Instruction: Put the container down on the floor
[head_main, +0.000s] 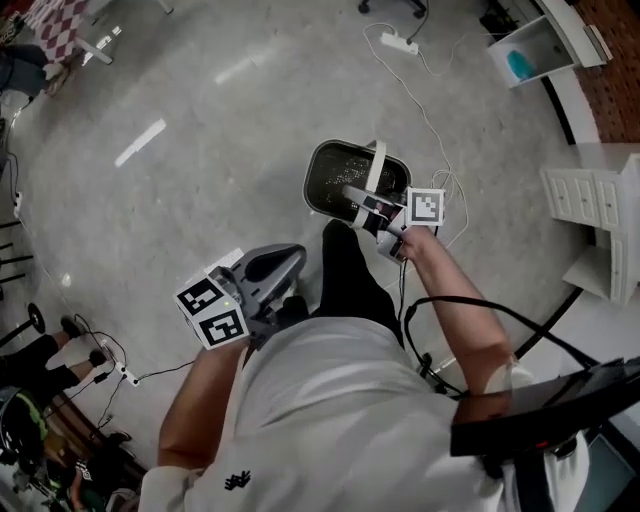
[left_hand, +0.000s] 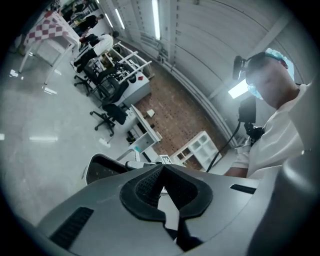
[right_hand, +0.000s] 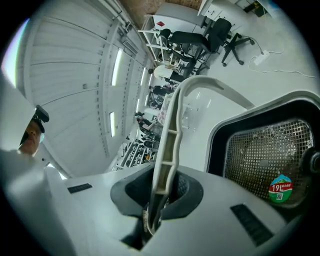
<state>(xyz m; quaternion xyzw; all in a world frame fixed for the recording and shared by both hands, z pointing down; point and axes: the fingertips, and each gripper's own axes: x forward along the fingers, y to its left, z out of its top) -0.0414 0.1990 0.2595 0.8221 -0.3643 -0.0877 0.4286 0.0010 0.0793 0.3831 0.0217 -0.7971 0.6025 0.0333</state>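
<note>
I see container (head_main: 335, 178): dark bin, rounded-rectangular mouth, pale rim, black mesh wall inside. Mouth faces up toward me. White ribbed handle (head_main: 377, 165) arches over right side of mouth, raised. Handle's near part pinched in right gripper (right_hand: 158, 200), jaws tight on thin strip. Round green-and-red sticker (right_hand: 280, 189) on mesh wall. Container mid-scene, just beyond my leg (head_main: 345, 275), over grey floor (head_main: 200, 200). Can't tell if base touches floor.
</note>
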